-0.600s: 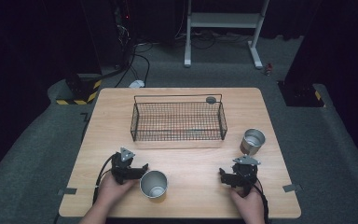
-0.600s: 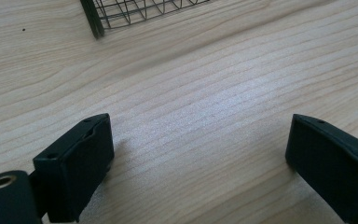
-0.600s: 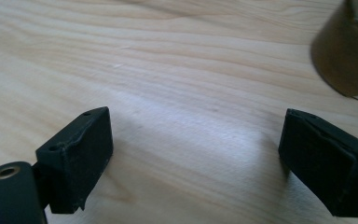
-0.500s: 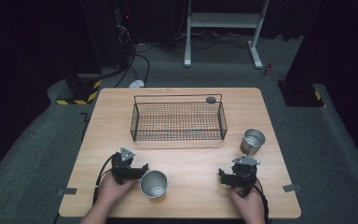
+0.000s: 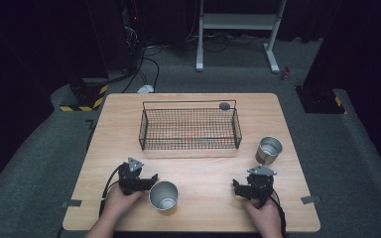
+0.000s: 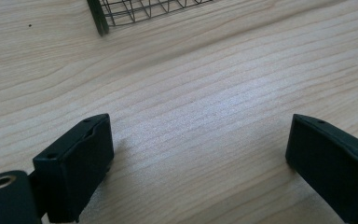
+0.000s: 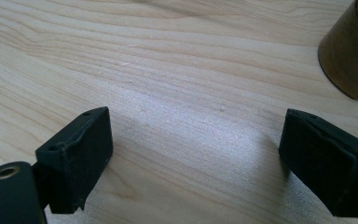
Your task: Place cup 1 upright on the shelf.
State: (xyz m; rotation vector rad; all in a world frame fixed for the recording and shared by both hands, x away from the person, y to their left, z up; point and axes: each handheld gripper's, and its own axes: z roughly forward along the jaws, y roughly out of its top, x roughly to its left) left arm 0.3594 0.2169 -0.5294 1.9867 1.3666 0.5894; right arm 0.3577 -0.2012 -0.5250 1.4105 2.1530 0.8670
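1. Both tongs rest low on the surface (image 5: 203, 171), the left tongs (image 6: 198, 154) and right tongs (image 7: 196, 154) gaping wide, empty.
2. One steel cup (image 5: 163, 195) stands just beside the left tongs, ungrasped.
3. The second cup (image 5: 268, 150) stands ahead of the right tongs.
4. Farther ahead, the wire basket (image 5: 189, 130) holds no cups; probably both remain to load.

A steel cup (image 5: 163, 195) stands upright, mouth open, on the near left of the surface, just beside my left hand's jaws. A second steel cup (image 5: 268, 150) stands upright at the far right, near the wire basket's (image 5: 189, 144) right end.
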